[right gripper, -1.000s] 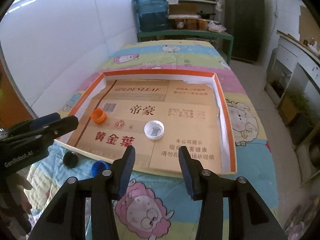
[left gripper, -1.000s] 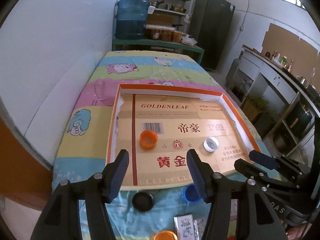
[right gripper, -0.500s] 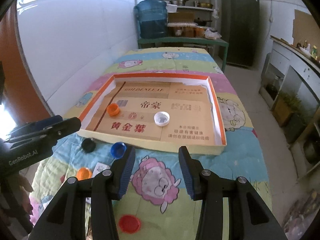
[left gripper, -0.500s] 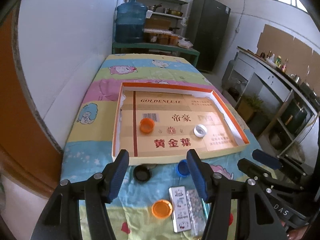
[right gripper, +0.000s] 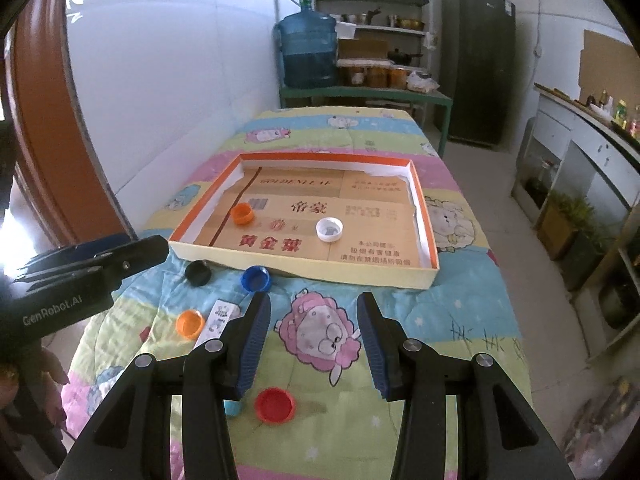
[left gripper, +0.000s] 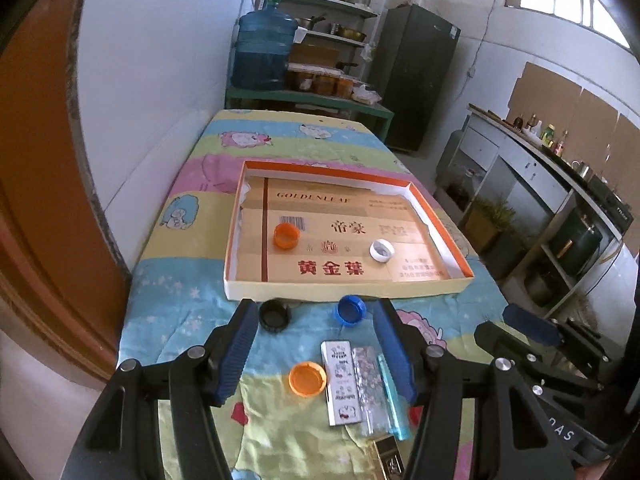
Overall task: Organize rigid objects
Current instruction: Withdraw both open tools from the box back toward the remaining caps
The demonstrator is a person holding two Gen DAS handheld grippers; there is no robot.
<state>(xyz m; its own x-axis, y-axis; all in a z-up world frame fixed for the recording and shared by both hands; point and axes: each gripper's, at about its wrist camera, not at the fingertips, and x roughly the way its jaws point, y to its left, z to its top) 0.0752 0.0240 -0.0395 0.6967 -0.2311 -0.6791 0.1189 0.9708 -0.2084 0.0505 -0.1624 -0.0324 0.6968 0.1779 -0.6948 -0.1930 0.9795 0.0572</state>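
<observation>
2 hand-held grippers, left [left gripper: 316, 350] and right [right gripper: 314, 340], hover tilted downward, jaws apart, empty.

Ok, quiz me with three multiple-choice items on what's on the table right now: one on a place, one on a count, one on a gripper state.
1. Where is the white cap?
A. on the blanket
B. inside the tray
C. between the right gripper's fingers

2. How many caps lie inside the tray?
A. two
B. four
C. none

3. What does the right gripper hold?
A. the red cap
B. a lighter
C. nothing

Answers:
1 B: it lies on the tray's floor, right of the orange cap.
2 A: only the orange and white ones are inside.
3 C: its jaws stand apart above the blanket, the red cap lying loose below.
</observation>
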